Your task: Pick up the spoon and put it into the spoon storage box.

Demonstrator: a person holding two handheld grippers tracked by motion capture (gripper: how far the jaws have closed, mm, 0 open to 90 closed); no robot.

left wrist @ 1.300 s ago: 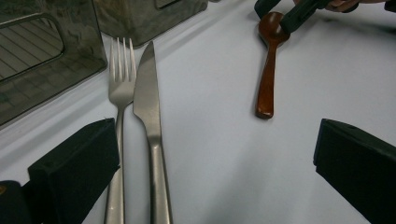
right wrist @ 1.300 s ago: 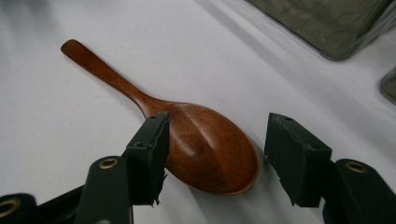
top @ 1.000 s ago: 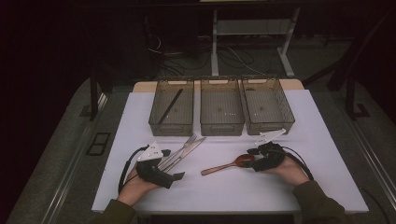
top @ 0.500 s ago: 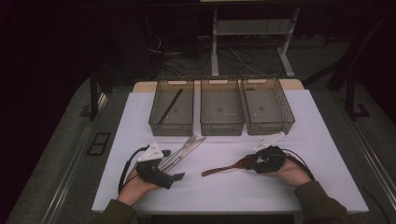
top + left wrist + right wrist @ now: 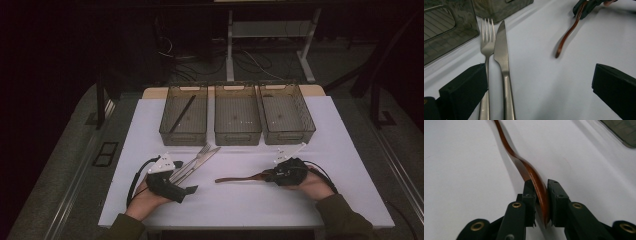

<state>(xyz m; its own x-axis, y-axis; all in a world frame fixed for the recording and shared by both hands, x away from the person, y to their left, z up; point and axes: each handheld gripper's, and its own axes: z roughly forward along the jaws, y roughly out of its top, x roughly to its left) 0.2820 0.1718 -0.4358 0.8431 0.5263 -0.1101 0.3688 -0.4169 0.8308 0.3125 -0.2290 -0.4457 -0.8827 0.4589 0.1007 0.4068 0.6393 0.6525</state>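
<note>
the right gripper had just squeezed shut on the brown wooden spoon. the left gripper stood wide open around the fork and knife.

Three bins stand in a row well beyond the left claw and right claw. The bin straight ahead of the left claw holds a dark stick. Cables lie farther back.
</note>
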